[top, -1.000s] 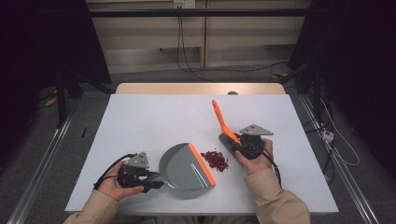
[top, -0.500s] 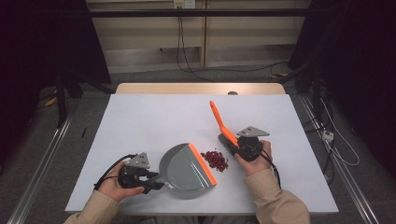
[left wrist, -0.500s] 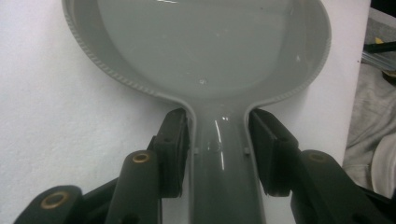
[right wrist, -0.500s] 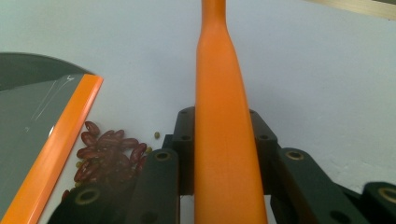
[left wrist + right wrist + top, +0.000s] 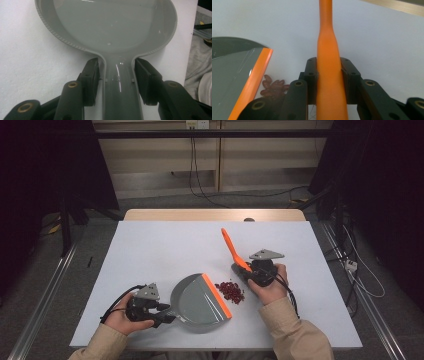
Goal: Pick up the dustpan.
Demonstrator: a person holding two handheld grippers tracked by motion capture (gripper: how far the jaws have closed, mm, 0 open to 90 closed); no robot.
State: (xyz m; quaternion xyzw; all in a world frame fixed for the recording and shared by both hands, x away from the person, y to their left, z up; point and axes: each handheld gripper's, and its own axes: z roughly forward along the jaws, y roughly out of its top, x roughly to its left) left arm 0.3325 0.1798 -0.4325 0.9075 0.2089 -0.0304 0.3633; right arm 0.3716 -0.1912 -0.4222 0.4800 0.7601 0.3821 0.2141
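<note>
On the white table (image 5: 150, 245), near the front edge: grey dustpan (image 5: 197, 302) lying flat, orange lip facing right, just beside a small pile of red beans (image 5: 230, 291). Left gripper (image 5: 117, 80) straddling the dustpan's handle, jaws just been opening, pads (image 5: 91, 75) slightly off the handle on both sides, so not gripping. Right gripper (image 5: 329, 80) clamped tight on the orange brush handle (image 5: 328, 62), which sticks up and away, tilted left in the high view. Beans sitting between pan lip and right gripper.
</note>
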